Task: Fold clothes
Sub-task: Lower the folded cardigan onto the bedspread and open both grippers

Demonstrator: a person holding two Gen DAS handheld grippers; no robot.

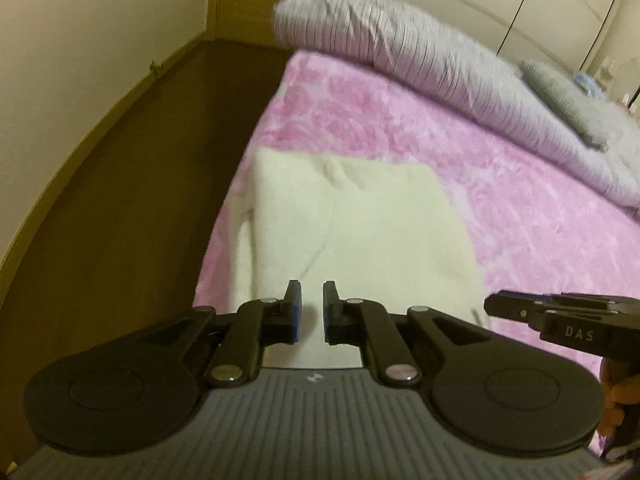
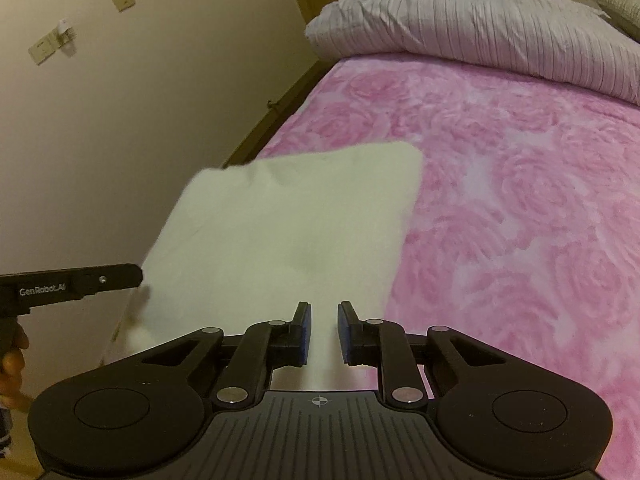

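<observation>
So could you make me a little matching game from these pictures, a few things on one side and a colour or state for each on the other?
Things:
1. bed cover
2. folded garment
3. rolled duvet
4. left gripper

Descriptions:
A. cream white, lying near the bed's edge
B. black, jaws apart, nothing between them
C. pink with a rose pattern
D. pale lilac-grey with ribbed stripes, at the far end of the bed

Pairs: 1-C, 2-A, 3-D, 4-B
</observation>
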